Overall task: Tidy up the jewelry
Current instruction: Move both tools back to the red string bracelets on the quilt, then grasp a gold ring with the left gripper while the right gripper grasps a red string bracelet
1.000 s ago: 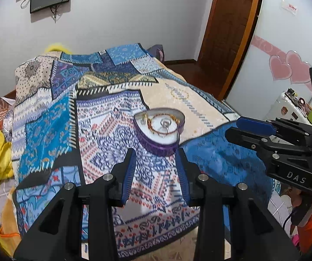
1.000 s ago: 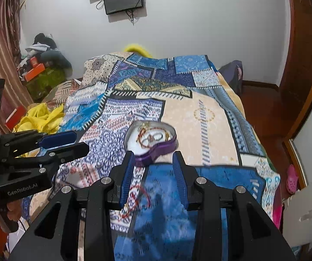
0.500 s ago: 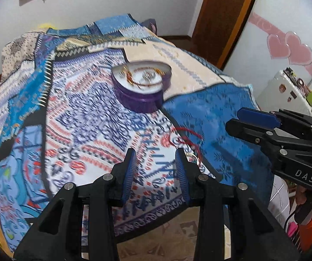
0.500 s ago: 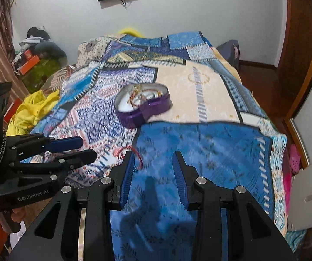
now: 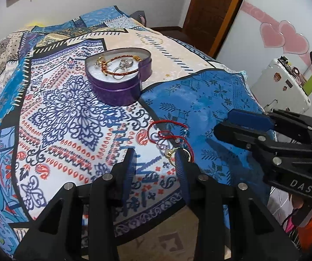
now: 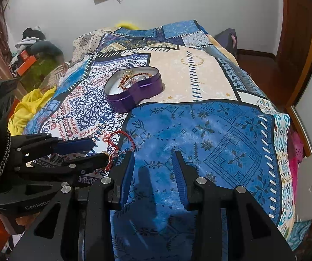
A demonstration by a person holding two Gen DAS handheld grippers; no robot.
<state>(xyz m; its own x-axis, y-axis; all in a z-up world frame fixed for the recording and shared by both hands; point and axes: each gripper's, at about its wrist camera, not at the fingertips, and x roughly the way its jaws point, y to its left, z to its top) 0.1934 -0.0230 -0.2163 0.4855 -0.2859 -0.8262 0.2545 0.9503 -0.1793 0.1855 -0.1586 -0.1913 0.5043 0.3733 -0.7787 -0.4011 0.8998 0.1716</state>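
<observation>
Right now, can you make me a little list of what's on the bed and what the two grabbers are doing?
Surface: patterned bedspread
Box: purple heart-shaped tin, lid off, sitting on the bedspread
Inside the box: red-and-gold bracelet, plus other small jewelry
Loose jewelry: red string bracelet and gold ring, near the bed's front edge
Left gripper: open, empty, just beside the ring
Right gripper: open, empty, over the blue patch

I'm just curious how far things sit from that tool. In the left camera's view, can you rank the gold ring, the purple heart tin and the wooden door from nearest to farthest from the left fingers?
1. Gold ring: on the bedspread, beside the left gripper's right finger.
2. Purple heart tin: mid-bed, straight ahead.
3. Wooden door: beyond the bed, upper right.
</observation>
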